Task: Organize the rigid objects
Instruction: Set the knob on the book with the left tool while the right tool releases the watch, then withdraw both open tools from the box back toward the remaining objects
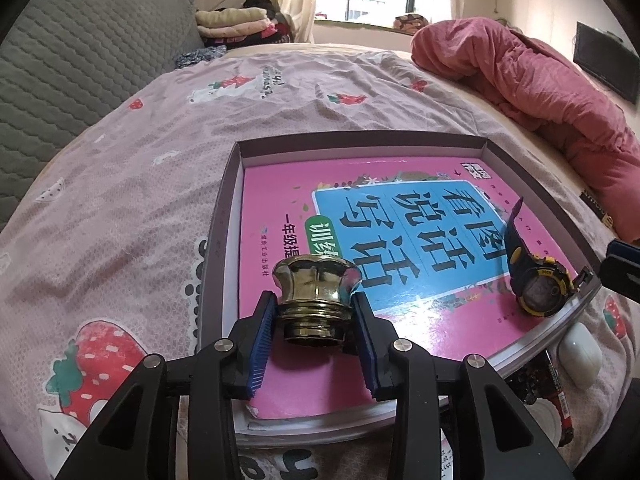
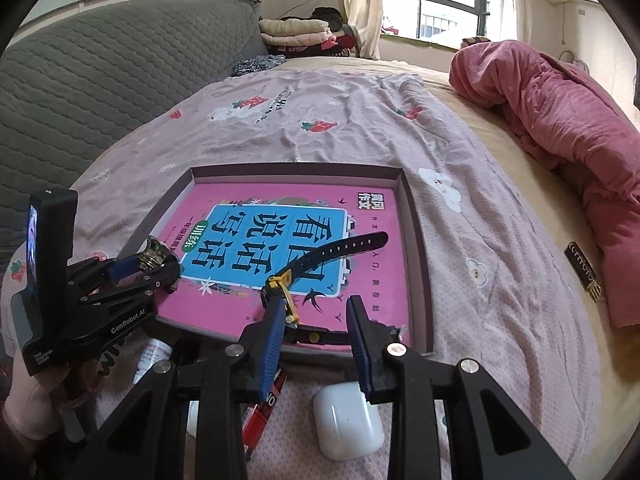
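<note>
A shallow grey box [image 1: 224, 216] lies on the bed with a pink book [image 1: 280, 208] in it. My left gripper [image 1: 316, 308] is shut on a brass knob-shaped cap [image 1: 316, 284] and holds it over the book's near left corner. The cap also shows in the right wrist view [image 2: 156, 257]. A black and yellow watch [image 1: 538, 284] lies on the book at the right. In the right wrist view my right gripper [image 2: 316, 320] is open over the box's near edge [image 2: 420, 264]. The watch [image 2: 320, 256] lies just ahead, its strap near the left finger.
A white earbud case [image 2: 346, 420] lies on the sheet in front of the box, below my right gripper. A red and black marker [image 2: 264, 412] and a small white bottle [image 2: 154, 356] lie beside it. A pink quilt [image 2: 560, 120] is heaped at the right. A grey headboard [image 2: 100, 80] stands left.
</note>
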Demonstrator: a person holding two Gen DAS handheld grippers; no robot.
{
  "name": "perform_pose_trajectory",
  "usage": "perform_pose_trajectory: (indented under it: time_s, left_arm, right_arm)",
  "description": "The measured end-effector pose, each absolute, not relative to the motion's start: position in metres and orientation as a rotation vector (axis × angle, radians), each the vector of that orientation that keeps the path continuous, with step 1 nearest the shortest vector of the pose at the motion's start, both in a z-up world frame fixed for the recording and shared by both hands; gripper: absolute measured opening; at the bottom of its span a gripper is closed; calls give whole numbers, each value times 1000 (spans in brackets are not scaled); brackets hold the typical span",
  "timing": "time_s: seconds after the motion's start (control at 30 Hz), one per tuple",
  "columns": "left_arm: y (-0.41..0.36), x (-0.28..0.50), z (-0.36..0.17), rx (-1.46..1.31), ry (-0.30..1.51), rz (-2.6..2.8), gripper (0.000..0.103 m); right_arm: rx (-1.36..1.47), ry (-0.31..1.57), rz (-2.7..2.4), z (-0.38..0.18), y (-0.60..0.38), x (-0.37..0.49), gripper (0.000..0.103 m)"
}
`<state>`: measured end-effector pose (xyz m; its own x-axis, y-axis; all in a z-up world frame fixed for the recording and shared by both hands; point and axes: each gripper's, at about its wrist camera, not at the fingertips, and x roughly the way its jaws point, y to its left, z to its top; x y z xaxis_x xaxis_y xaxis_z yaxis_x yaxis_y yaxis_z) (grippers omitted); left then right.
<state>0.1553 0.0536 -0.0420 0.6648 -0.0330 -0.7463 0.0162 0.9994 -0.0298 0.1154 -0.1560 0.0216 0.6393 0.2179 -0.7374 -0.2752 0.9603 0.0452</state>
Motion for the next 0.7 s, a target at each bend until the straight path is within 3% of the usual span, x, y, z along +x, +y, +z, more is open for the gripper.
perform_pose_trajectory:
  time_s: [0.37,0.7]
  left_arm:
    - [57,153,-41,-45,832,-45,39]
    - [58,145,-37,-68,813,-79,49]
  right_arm:
    - [-85,822,268,27,-160,109,32]
    - [-72,820,253,31,-166,104,41]
